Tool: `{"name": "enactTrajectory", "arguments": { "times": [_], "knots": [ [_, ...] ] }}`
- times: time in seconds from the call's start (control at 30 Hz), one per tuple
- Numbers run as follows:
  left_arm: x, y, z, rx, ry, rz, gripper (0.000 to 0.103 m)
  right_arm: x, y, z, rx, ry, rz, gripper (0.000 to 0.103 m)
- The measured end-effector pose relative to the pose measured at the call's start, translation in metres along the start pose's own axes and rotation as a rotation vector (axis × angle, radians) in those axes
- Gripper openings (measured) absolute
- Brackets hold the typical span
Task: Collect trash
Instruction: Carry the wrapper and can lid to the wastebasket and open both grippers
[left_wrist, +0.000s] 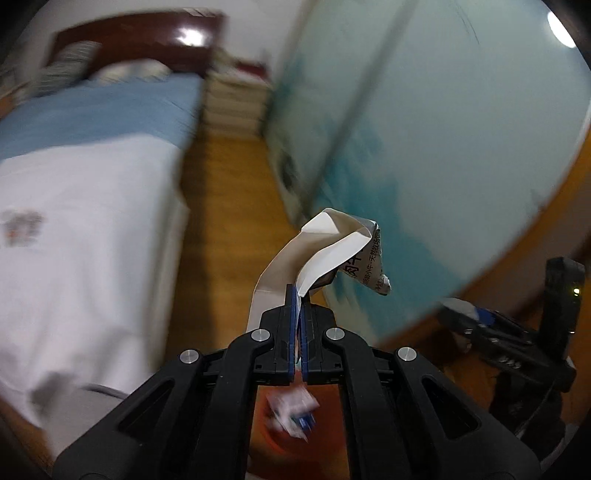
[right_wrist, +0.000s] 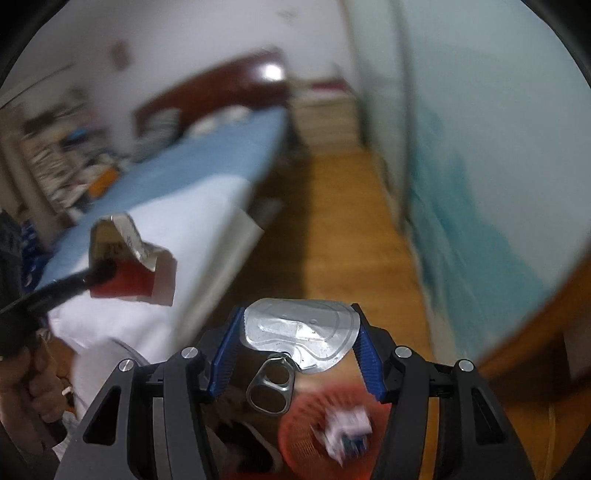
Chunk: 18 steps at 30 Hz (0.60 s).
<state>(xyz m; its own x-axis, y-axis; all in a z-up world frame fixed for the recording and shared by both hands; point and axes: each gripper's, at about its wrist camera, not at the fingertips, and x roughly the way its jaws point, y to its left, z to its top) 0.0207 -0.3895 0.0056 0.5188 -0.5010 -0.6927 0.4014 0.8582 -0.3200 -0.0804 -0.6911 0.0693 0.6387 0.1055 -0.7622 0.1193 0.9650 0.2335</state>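
Observation:
My left gripper (left_wrist: 297, 295) is shut on a torn white paper carton (left_wrist: 325, 243) with printed text, which sticks up beyond the fingertips. The same carton (right_wrist: 129, 258) shows red and white at the left of the right wrist view. My right gripper (right_wrist: 298, 310) is shut on a silver can lid (right_wrist: 299, 328). The lid spans the gap between the blue pads (right_wrist: 225, 350), and its pull ring (right_wrist: 269, 387) hangs toward the camera. An orange basket (right_wrist: 295, 424) lies below both grippers, with a white and blue scrap (right_wrist: 347, 432) in it. From the left wrist, the basket (left_wrist: 266, 443) shows under the fingers.
A bed (left_wrist: 74, 184) with a white cover and blue sheet fills the left side. A wood floor strip (right_wrist: 351, 240) runs between it and a teal wardrobe door (left_wrist: 443, 147). A drawer unit (right_wrist: 325, 118) stands at the far end, and cluttered shelves (right_wrist: 55, 162) at far left. A person's hand (right_wrist: 33, 384) holds the left gripper.

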Motion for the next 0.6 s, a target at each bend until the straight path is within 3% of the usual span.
{"name": "enactTrajectory", "arguments": {
  "times": [0.17, 0.23, 0.33, 0.6],
  "knots": [
    [0.090, -0.065, -0.042, 0.166, 0.246, 0.000, 0.002, 0.044, -0.073, -0.067, 0.148, 0.161, -0.045, 0.057],
    [0.119, -0.076, -0.064, 0.221, 0.311, 0.051, 0.002, 0.055, -0.088, -0.084, 0.169, 0.202, -0.057, 0.057],
    [0.149, -0.082, -0.085, 0.234, 0.424, 0.057, 0.002, 0.064, -0.110, -0.101, 0.213, 0.245, -0.064, 0.057],
    [0.166, -0.096, -0.104, 0.262, 0.532, 0.067, 0.002, 0.092, -0.112, -0.121, 0.253, 0.307, -0.060, 0.057]
  ]
}}
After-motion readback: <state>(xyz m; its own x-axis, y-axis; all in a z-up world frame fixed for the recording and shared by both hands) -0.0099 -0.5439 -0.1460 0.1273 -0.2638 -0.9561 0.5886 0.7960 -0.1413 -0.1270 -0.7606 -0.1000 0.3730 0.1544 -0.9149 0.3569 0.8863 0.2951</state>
